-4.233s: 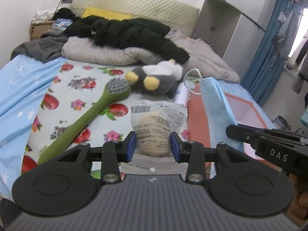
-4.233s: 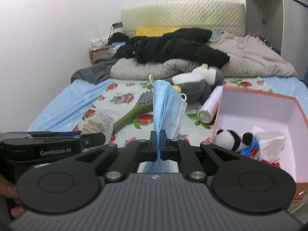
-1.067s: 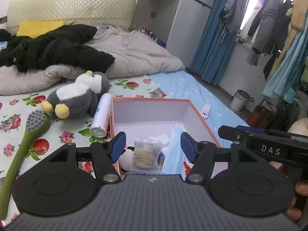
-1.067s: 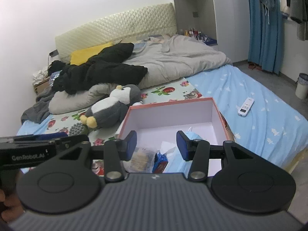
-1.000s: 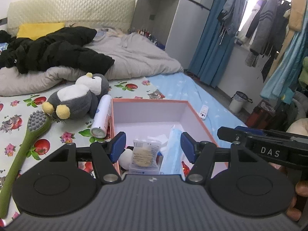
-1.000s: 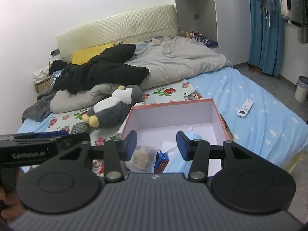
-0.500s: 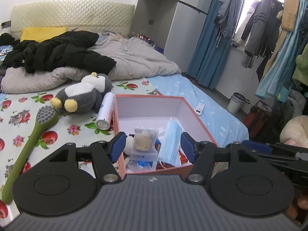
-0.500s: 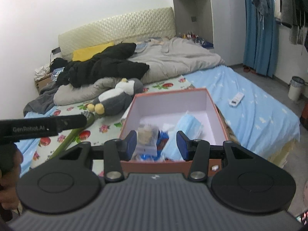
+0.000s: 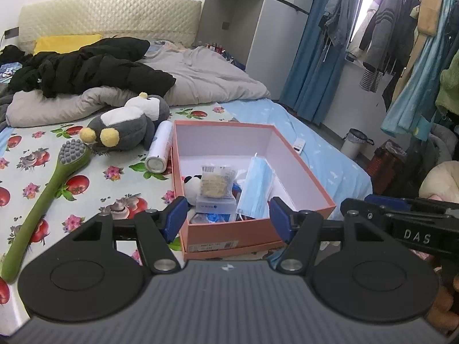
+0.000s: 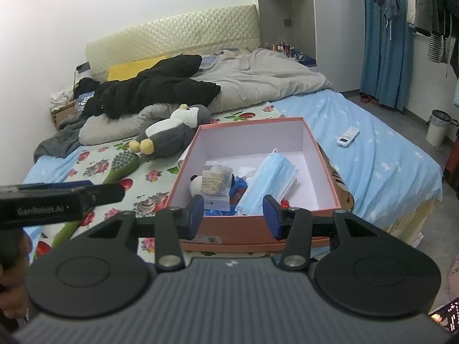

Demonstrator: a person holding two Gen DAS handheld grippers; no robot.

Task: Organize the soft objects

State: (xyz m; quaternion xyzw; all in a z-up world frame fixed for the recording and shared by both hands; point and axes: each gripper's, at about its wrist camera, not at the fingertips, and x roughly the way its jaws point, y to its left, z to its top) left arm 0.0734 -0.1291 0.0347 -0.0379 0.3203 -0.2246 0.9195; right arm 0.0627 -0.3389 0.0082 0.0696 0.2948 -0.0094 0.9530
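An open pink box [image 9: 304, 169] [image 10: 324, 169] sits on the bed. Inside lie a blue face mask [image 9: 256, 186] [image 10: 271, 180], a clear packet of beige pads [image 9: 216, 182] [image 10: 215, 179], a small panda plush [image 9: 191, 185] [image 10: 195, 185] and blue wrappers. A grey penguin plush [image 9: 129, 126] [image 10: 172, 133] lies left of the box. My left gripper [image 9: 226, 220] is open and empty, in front of the box's near wall. My right gripper [image 10: 233, 213] is open and empty, also before the near wall.
A green long-handled brush [image 9: 48, 189] [image 10: 120, 166] and a white spray can [image 9: 159, 150] lie on the flowered sheet left of the box. A black jacket [image 9: 86, 68] and grey duvet [image 10: 258, 86] are behind. A remote [image 10: 347, 136] lies on the blue sheet; a bin [image 10: 437, 127] stands on the floor.
Earlier each gripper held an item, the left around the packet, the right shut on the mask. Both items now lie in the box, and both open grippers have drawn back from it.
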